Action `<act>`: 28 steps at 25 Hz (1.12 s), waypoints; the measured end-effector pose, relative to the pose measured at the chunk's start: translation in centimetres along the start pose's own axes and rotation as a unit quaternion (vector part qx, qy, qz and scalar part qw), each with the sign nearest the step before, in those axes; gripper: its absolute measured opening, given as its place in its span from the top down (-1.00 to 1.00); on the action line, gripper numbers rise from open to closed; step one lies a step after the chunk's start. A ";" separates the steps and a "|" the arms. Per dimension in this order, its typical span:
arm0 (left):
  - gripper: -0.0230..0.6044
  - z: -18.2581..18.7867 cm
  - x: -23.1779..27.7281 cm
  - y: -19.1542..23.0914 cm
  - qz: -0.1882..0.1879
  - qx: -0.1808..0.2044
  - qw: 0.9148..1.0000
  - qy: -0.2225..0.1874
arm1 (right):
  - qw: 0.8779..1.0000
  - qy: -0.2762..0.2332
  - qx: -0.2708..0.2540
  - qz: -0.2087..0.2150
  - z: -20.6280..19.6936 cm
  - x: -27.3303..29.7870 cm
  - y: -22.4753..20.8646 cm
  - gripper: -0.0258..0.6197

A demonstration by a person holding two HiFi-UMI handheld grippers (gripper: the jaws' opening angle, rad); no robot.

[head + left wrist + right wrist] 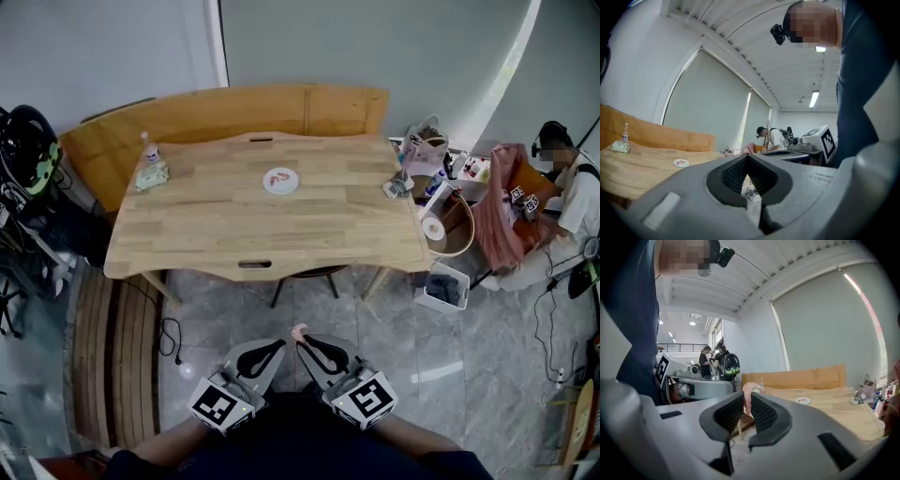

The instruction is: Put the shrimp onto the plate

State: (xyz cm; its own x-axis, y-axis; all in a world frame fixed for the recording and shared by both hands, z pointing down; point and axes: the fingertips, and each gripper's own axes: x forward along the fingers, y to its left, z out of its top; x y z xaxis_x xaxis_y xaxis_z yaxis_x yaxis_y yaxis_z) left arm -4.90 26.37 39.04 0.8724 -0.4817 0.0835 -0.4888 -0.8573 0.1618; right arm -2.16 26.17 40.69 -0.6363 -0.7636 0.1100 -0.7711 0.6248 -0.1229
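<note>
Both grippers hang low in front of the person, well short of the wooden table [234, 225]. My right gripper [300, 339] is shut on a pink shrimp [298, 331], whose curled end sticks up past the fingertips [749, 399]. My left gripper [278, 349] is shut with nothing between its tips [748, 158]. A small white plate [280, 180] with a red item on it lies near the table's middle; it shows small and far in the left gripper view [681, 163] and the right gripper view [802, 401].
A bottle and green packet [150, 172] sit at the table's left end, a small cup [397, 185] at its right edge. A wooden bench [225, 114] lines the far side. Bags, boxes and a seated person [562, 206] crowd the floor at right. Cables lie on the floor.
</note>
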 end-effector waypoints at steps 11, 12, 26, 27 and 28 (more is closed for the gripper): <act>0.94 -0.9 1.8 -1.4 0.016 -0.007 1.000 0.006 | 1.000 -0.002 0.007 0.013 -0.8 -1.6 -1.7 0.75; 0.94 -1.1 2.1 -1.7 0.019 -0.008 1.000 0.006 | 1.000 -0.001 0.007 0.016 -0.9 -1.8 -1.9 0.75; 0.94 -1.7 5.7 2.2 0.030 -0.009 1.000 0.000 | 1.000 0.016 0.007 0.016 -2.0 1.1 -6.7 0.75; 0.94 -1.5 6.1 2.9 0.027 -0.009 1.000 -0.002 | 1.000 0.016 0.007 0.013 -1.9 1.7 -7.2 0.75; 0.94 -1.3 6.4 3.6 0.024 -0.008 1.000 -0.003 | 1.000 0.017 0.006 0.011 -1.8 2.4 -7.6 0.75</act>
State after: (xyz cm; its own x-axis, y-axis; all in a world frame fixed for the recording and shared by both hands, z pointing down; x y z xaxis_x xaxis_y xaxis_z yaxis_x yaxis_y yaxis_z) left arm -1.06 20.45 41.47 0.8475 -0.5237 0.0862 -0.5304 -0.8298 0.1736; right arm 2.15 19.87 43.68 -0.6531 -0.7441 0.1408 -0.7572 0.6384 -0.1382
